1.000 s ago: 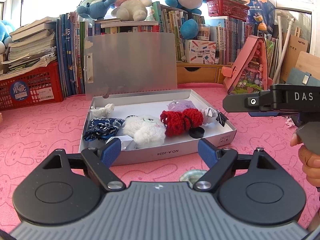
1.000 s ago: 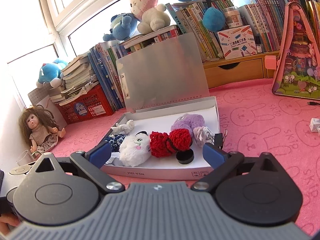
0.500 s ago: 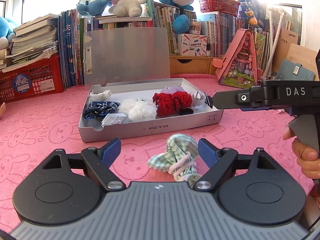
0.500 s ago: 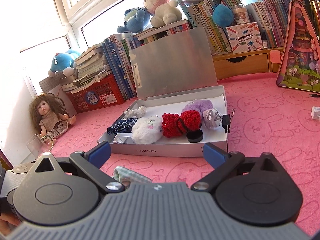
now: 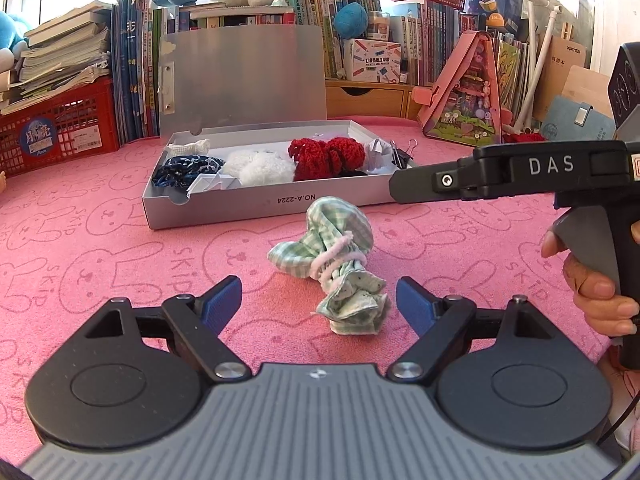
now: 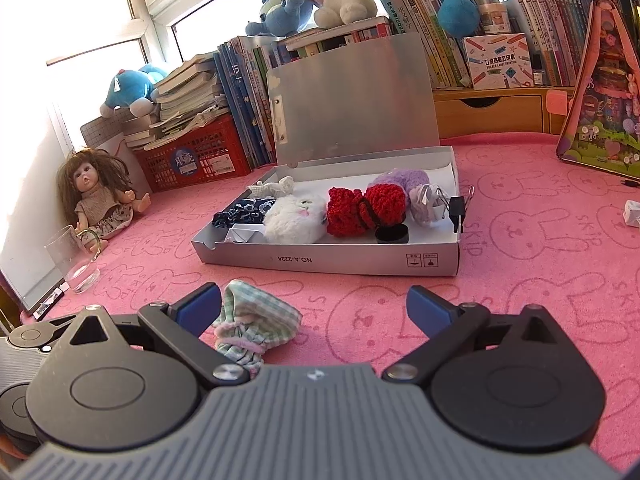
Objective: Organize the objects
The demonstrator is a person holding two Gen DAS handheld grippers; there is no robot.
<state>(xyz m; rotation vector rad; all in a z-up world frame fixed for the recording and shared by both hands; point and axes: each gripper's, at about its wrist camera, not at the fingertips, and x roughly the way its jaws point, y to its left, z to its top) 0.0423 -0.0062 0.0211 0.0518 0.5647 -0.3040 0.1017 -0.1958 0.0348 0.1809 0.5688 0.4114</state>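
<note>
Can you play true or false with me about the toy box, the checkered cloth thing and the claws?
1. The green checkered cloth bundle is inside the grey box. False: it lies on the pink mat, in front of the box.
2. The box lid stands open. True.
3. The left claw is squeezing the bundle. False: its blue fingers are apart, with the bundle lying between them, not pinched.
4. A red knitted thing sits beside a white fluffy toy in the box. True.
5. The right claw holds the doll. False: it is open and empty; the doll sits far off by the wall.
</note>
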